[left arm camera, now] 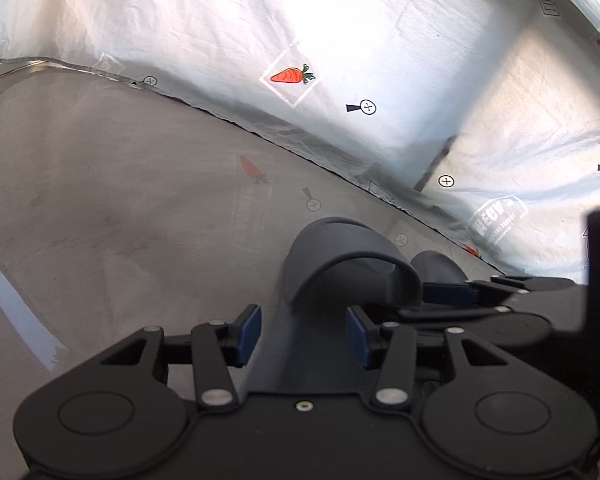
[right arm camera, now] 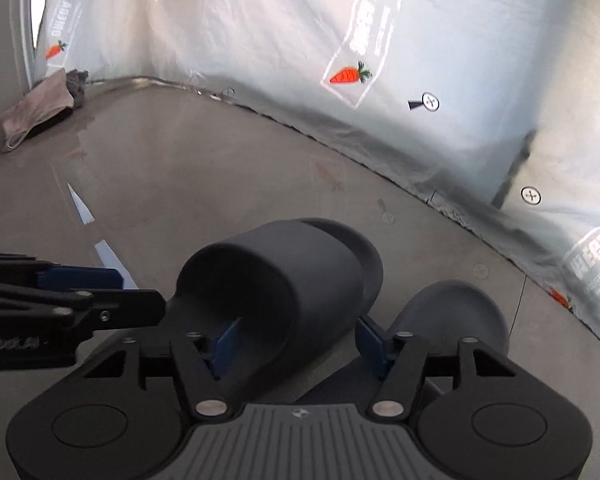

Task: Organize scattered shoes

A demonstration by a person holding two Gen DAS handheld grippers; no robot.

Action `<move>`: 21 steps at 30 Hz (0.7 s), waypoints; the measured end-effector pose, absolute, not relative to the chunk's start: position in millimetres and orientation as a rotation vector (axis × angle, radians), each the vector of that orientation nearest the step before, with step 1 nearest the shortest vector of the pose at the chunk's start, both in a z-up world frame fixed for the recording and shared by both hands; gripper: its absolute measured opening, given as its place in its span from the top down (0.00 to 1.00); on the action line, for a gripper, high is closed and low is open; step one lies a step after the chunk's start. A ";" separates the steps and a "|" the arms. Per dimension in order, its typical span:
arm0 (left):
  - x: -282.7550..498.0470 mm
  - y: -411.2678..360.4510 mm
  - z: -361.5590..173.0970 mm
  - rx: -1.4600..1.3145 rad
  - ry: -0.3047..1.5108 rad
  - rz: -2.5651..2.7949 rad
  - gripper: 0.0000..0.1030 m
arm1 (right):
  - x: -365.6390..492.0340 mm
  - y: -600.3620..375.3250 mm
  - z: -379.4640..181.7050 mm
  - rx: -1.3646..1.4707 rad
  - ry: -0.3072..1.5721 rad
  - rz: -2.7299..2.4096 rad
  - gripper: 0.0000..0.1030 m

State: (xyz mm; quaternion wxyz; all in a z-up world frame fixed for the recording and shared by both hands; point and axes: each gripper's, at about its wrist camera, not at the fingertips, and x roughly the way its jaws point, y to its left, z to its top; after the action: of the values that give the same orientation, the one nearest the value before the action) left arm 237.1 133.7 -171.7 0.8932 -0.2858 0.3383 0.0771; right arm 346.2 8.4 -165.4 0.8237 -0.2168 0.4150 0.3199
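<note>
Two dark slides lie side by side on the grey floor (right arm camera: 180, 168), close to the white sheet (right arm camera: 260, 40) with carrots printed on it. The left slide (right arm camera: 284, 280) has its strap facing the cameras. The right slide (right arm camera: 460, 312) sits just beside it, nearer the sheet, and only its toe shows.

The right gripper (right arm camera: 296, 342) is wide apart. One blue pad (right arm camera: 226, 340) reaches inside the strap of the left slide, and the other pad is outside it, between the two slides. It is not squeezing yet, so the strap's side wall sits loosely between the pads.

The left gripper (left arm camera: 304, 334) is also wide apart. The sole of the same slide (left arm camera: 340, 264) runs between its pads, with gaps on both sides.

I think the step is lining the pair up by the sheet. To do it well, squeeze the strap wall gently, nudge the slide until both toes match, and do not bump the right slide. A rag pile (right arm camera: 40, 108) lies far from the slides, by the corner.
</note>
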 end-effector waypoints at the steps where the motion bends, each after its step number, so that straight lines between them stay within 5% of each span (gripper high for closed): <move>1: 236.5 134.9 -173.0 -0.597 0.704 0.165 0.54 | 350.8 14.3 -169.6 -0.465 0.903 0.664 0.45; 5: 235.2 137.7 -173.9 -0.610 0.702 0.180 0.54 | 368.0 24.3 -171.7 -0.401 0.954 0.607 0.76; 9: 234.9 138.6 -167.1 -0.605 0.684 0.180 0.54 | 375.8 16.8 -155.9 -0.314 0.899 0.616 0.87; 17: 237.6 130.1 -161.4 -0.587 0.691 0.147 0.54 | 399.3 -62.0 -60.9 -0.052 0.631 0.505 0.88; 21: 241.7 117.7 -159.6 -0.575 0.704 0.102 0.54 | 431.6 -131.8 -55.4 0.041 0.632 0.315 0.89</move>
State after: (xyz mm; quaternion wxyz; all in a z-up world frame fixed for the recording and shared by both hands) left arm 241.7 117.7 -159.6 0.8973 -0.2775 0.3397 0.0494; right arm 431.6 -131.8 -55.4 0.9381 0.0200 0.3096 0.1540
